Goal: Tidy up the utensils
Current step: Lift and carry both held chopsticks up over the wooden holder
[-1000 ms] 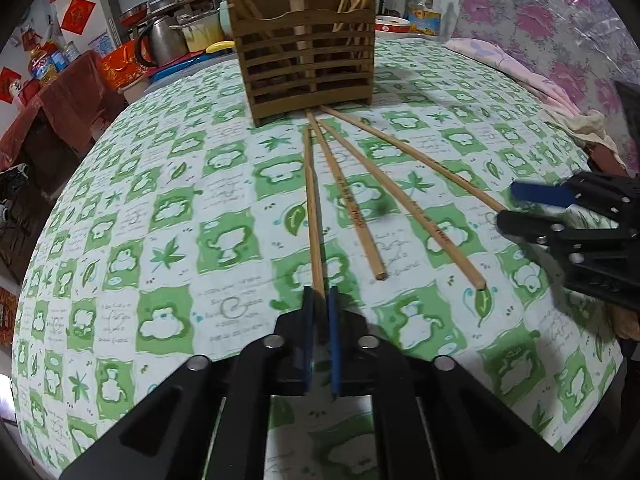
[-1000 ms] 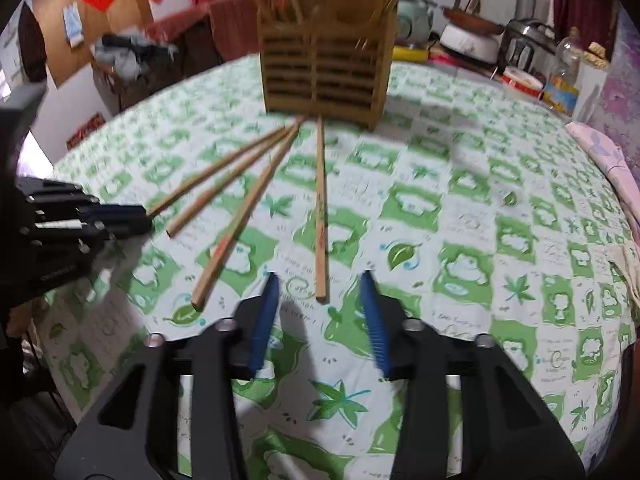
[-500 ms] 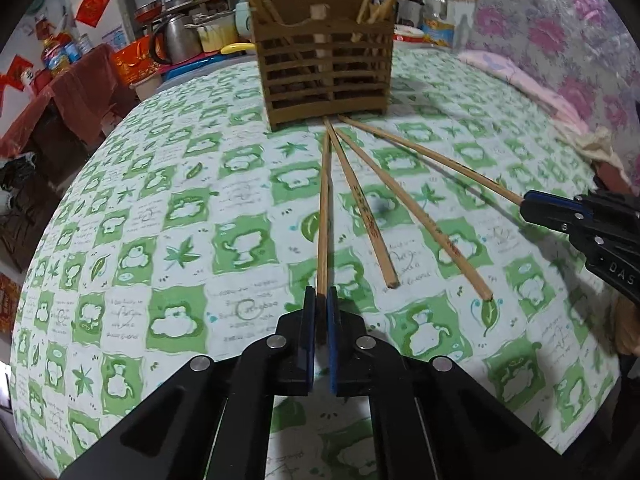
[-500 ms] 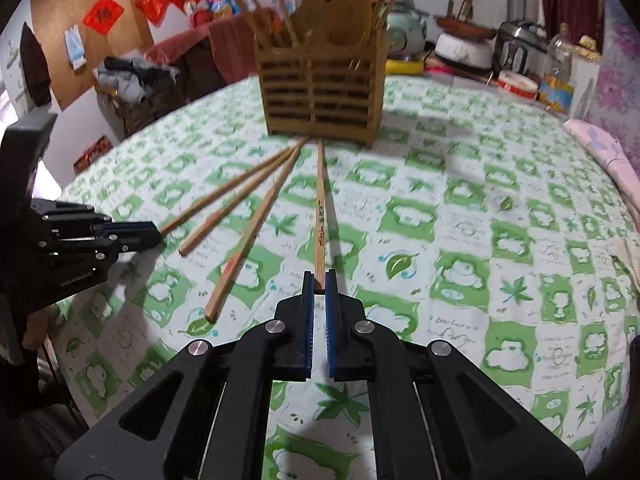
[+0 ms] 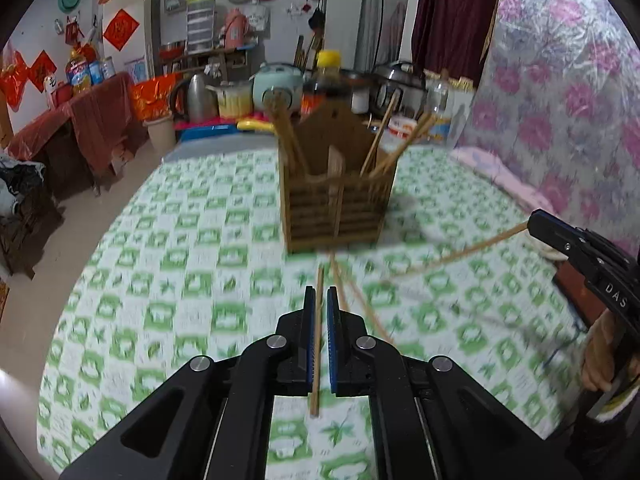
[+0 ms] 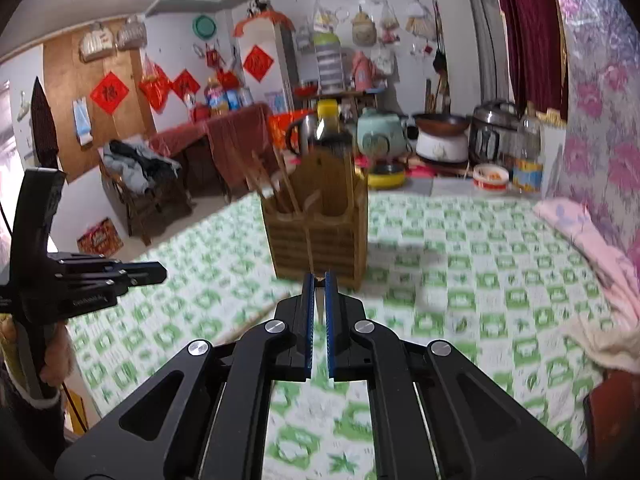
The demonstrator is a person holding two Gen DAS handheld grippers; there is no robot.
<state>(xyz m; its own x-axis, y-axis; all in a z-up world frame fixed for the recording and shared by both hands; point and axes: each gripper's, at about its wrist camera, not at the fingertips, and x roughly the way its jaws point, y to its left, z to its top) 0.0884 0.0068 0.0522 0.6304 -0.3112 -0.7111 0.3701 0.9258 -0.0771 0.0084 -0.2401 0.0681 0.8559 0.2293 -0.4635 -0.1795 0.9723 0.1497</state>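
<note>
Left wrist view: saw the left gripper shut tight on a thin wooden chopstick, with blue ribbed pads pressed on both sides, one end poking out behind the pads and the other pointed toward the chopstick holder. Saw also the right gripper at the right edge, clamped on a second chopstick that slanted down toward the table cloth, with a hand wrapped round its black handle. Spotted two loose chopsticks flat on the cloth, just in front of the holder. Found the holder to be a brown wooden box, upright, with slatted sides and a pointed back, and more round sticks leaning inside. Noted a soft cloth, white with green squares and leaves. Right wrist view: looked along the right gripper, pads close together on the second chopstick, which pointed at the holder. Showed two round-topped pockets in the holder's front, not clear from the other view. Caught the left gripper side-on at the left, fingers together, its stick too blurred to tell.
</note>
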